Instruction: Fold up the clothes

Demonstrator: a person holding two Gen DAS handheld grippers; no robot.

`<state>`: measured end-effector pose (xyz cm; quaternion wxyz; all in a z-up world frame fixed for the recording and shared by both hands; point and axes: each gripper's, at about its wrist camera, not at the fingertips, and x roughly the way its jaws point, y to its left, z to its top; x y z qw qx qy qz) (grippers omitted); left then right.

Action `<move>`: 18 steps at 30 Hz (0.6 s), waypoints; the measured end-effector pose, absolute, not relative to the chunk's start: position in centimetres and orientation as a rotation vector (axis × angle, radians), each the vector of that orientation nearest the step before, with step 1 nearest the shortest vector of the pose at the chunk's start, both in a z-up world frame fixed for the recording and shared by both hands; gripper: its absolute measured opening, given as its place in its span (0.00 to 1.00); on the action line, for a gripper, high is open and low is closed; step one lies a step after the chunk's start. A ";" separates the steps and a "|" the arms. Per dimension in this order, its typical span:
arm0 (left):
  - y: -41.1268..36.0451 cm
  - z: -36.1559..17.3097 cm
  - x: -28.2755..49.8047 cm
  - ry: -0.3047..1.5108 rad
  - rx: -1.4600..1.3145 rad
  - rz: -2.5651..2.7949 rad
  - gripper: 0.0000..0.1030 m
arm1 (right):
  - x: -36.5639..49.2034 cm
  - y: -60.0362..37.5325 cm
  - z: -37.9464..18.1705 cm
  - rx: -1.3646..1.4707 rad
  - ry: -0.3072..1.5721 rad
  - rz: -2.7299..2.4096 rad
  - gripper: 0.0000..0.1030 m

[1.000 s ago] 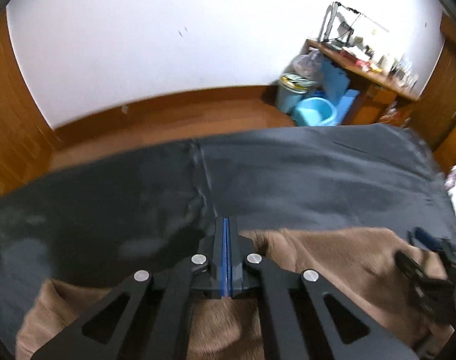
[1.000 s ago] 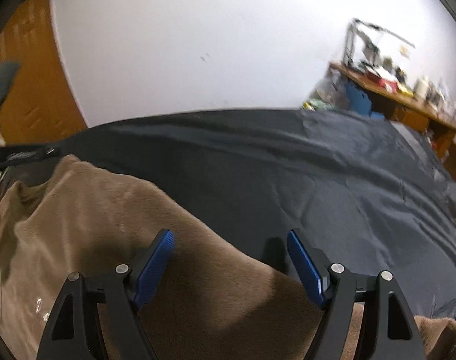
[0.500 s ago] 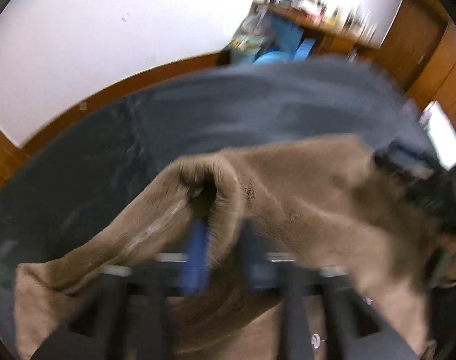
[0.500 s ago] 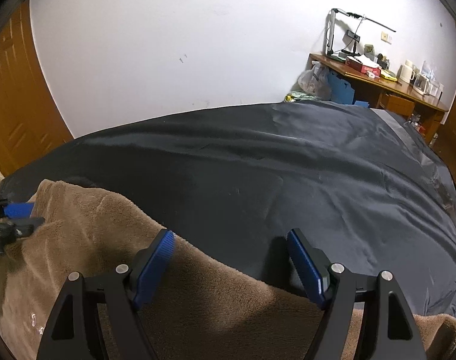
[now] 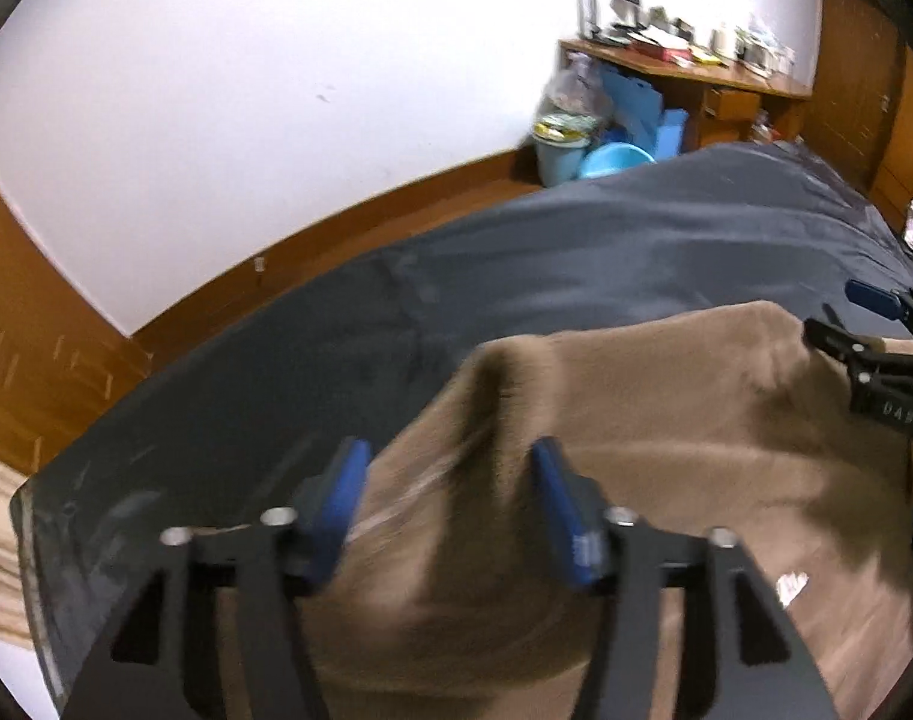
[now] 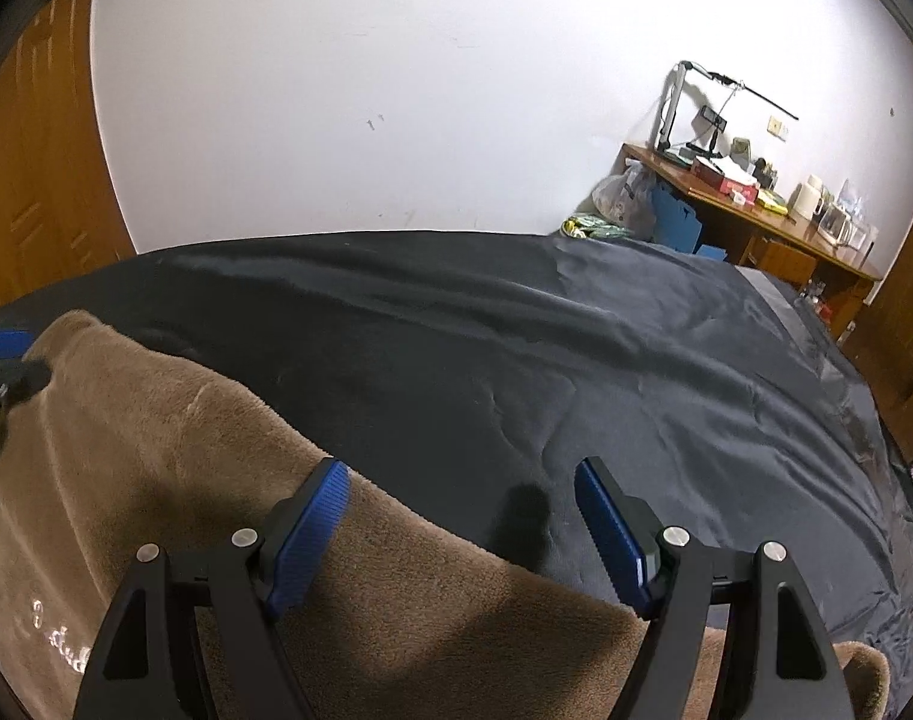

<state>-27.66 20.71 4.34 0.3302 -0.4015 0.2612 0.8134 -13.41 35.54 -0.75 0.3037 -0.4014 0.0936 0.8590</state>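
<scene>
A brown fleece garment (image 5: 636, 420) lies on a dark grey sheet (image 5: 576, 252). My left gripper (image 5: 450, 468) is open, its blue pads either side of a raised ridge of the fleece, not pinching it. My right gripper (image 6: 462, 486) is open over the garment's far edge (image 6: 216, 432), one pad above the fleece and one above the sheet (image 6: 516, 330). The right gripper also shows at the right edge of the left wrist view (image 5: 876, 324). The left gripper shows at the left edge of the right wrist view (image 6: 0, 360).
A wooden desk (image 6: 756, 222) with clutter stands at the back right by the white wall. A blue basin (image 5: 612, 159) and a bin (image 5: 561, 147) sit on the wooden floor. Wooden doors (image 6: 30, 168) flank the wall.
My left gripper was shut on the fleece and lifted it; now it is open and the fold has dropped onto the garment. The right gripper stayed open and barely moved.
</scene>
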 end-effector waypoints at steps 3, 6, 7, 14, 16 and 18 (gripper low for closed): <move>17.2 5.2 -29.9 0.650 -1.100 2.219 0.65 | -13.4 36.1 -0.8 -1.068 0.259 2.275 0.77; 13.1 5.1 -31.5 0.574 -1.207 2.276 0.65 | -13.4 36.6 -0.9 -1.069 0.257 2.280 0.76; 11.9 4.9 -31.8 0.562 -1.237 2.285 0.65 | -13.5 36.6 -0.9 -1.070 0.262 2.281 0.77; 8.9 1.7 -30.4 0.629 -1.279 2.279 0.65 | -13.5 36.3 -0.9 -1.072 0.266 2.283 0.77; 8.5 1.7 -30.3 0.603 -1.281 2.291 0.65 | -13.5 36.2 -0.9 -1.072 0.263 2.283 0.77; 8.2 1.9 -30.7 0.552 -1.308 2.296 0.65 | -13.4 36.3 -0.9 -1.073 0.267 2.285 0.76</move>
